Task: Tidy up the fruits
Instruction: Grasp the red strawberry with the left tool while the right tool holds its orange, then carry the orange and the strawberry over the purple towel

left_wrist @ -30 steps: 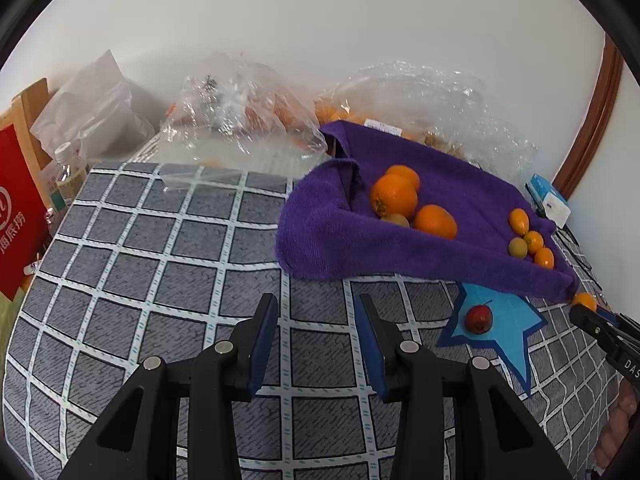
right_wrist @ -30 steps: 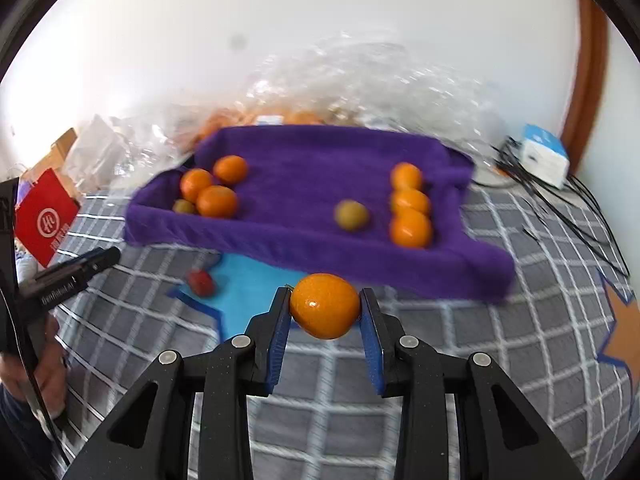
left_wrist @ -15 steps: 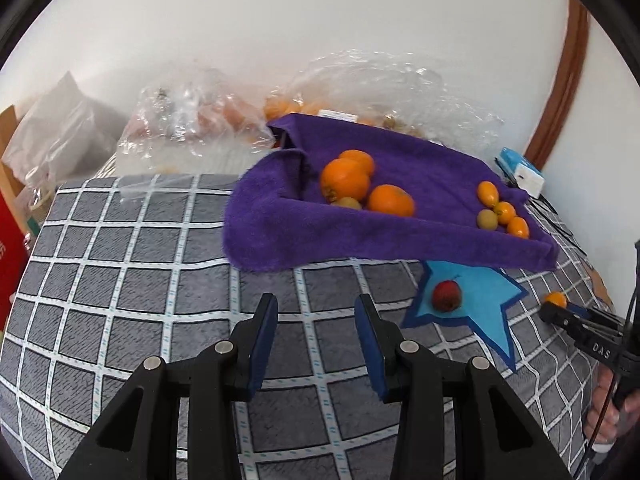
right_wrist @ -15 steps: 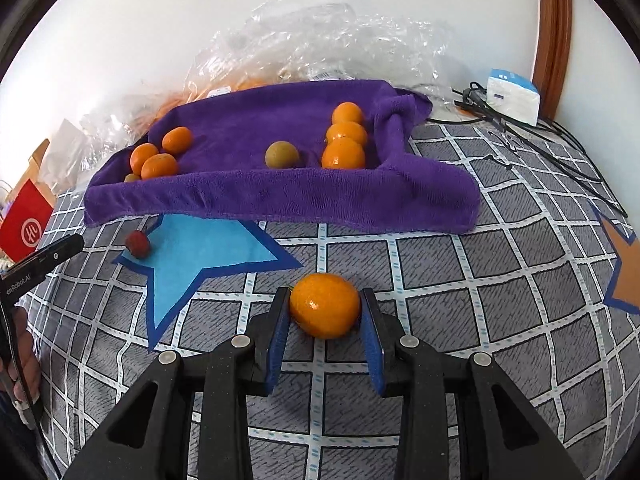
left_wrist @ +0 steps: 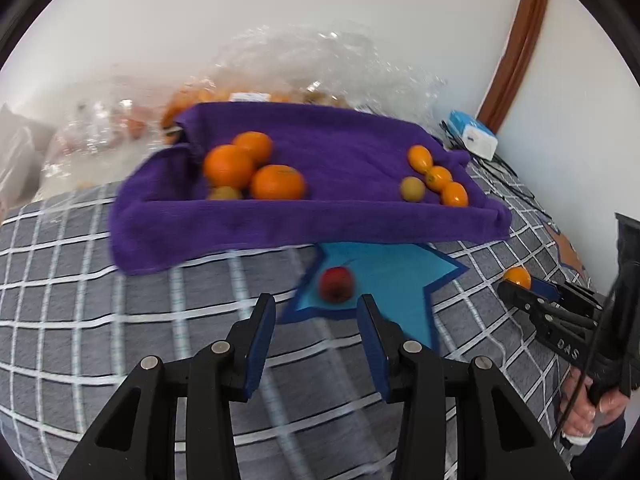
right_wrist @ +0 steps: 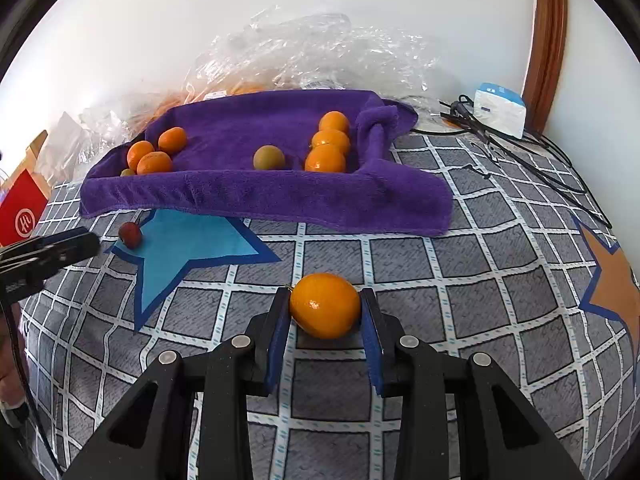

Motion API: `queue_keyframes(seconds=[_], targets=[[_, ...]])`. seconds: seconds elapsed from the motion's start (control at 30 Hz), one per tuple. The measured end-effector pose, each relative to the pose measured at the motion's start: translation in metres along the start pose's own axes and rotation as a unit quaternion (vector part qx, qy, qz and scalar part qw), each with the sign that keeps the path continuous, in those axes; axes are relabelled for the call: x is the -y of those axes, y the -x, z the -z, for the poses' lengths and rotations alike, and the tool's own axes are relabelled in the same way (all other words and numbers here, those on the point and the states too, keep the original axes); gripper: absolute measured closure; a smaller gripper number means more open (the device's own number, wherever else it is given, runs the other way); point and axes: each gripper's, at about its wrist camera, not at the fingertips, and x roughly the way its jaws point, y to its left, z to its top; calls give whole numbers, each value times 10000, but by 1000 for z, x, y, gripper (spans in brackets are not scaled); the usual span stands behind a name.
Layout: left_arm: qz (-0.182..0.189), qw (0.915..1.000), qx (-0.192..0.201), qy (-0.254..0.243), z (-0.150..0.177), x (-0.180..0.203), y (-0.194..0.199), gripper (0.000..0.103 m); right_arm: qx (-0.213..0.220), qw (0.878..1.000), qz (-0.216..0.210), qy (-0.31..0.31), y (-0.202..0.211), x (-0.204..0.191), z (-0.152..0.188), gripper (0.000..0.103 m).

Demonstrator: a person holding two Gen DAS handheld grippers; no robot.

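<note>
My right gripper point(right_wrist: 325, 312) is shut on a small orange kumquat point(right_wrist: 325, 311), low over the checked cloth, well in front of the purple towel point(right_wrist: 264, 196). It also shows in the left wrist view point(left_wrist: 517, 277). My left gripper point(left_wrist: 316, 332) is open and empty, just short of a small red fruit point(left_wrist: 337, 283) lying on the blue star patch point(left_wrist: 384, 280). On the towel lie three mandarins point(left_wrist: 240, 168) with a greenish fruit at the left, and three kumquats point(left_wrist: 440, 178) with a greenish fruit point(left_wrist: 413, 189) at the right.
Crumpled clear plastic bags point(right_wrist: 312, 56) lie behind the towel against the wall. A white and blue box point(right_wrist: 500, 108) with black cables point(right_wrist: 520, 148) sits at the back right. A red carton point(right_wrist: 22, 212) stands at the left. An orange star patch point(right_wrist: 616, 280) marks the cloth at the right.
My left gripper has swung right and closed in on the red fruit. My right gripper, still holding the kumquat, has dropped lower over the cloth and drawn back from the towel.
</note>
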Motion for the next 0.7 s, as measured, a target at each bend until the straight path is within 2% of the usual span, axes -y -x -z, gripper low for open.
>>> queue_keyframes(seconds=[0.23,0.3,0.37,0.5,0.7], targets=[[-343,9991,-229,-18,-7,16,-28,63,46,9997,115,192,13,9,7,69],[-498,9986,-181,-49,-6,18,-31,71,48,9998,78,179,16,12,8,69],[-611,9980,-130,-117,-5,20,-30,80,52,9998,64,155,19,14,9,69],[-496,9986,-137,118,-6,11,-22,80,63,10000,7,50,22,15,7,69],[-537,9979,164,325,-9,-6,11,80,193,9998,-73,-27,36,7,-8,69]])
